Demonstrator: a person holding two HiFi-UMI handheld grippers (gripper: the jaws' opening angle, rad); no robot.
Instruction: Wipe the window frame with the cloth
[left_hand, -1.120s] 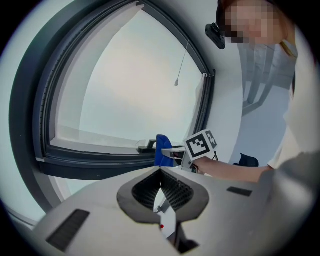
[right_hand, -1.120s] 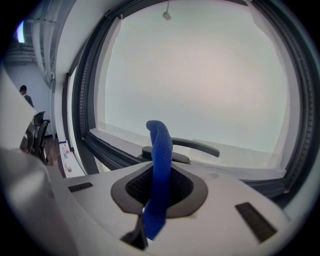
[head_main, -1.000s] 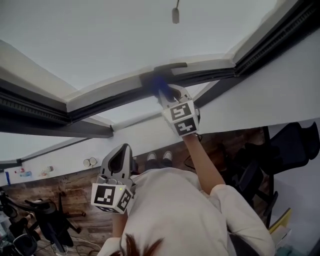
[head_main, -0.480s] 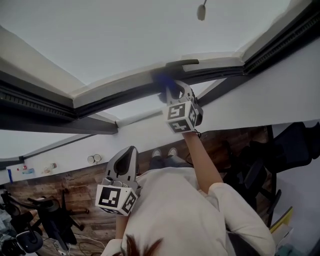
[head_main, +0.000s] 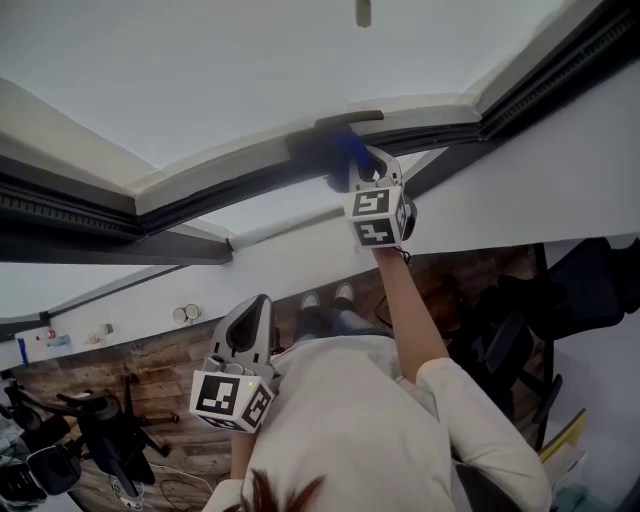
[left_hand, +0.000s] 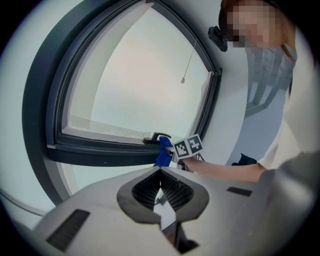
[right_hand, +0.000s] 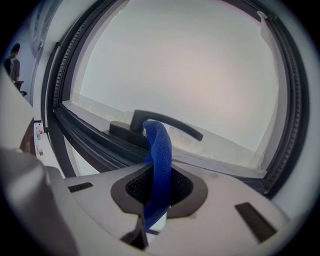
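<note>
Head view: claw (head_main: 357, 178) holds cloth (head_main: 349, 156), seemingly touching frame (head_main: 228, 186).

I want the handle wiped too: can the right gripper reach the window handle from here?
Probably yes. The right gripper holds the blue cloth in its jaws, and the cloth's tip is right by the dark handle on the window frame; nothing stands between them.

Wood floor (head_main: 150, 370): office chair (head_main: 100, 440), 2 shoes (head_main: 313, 300).
</note>
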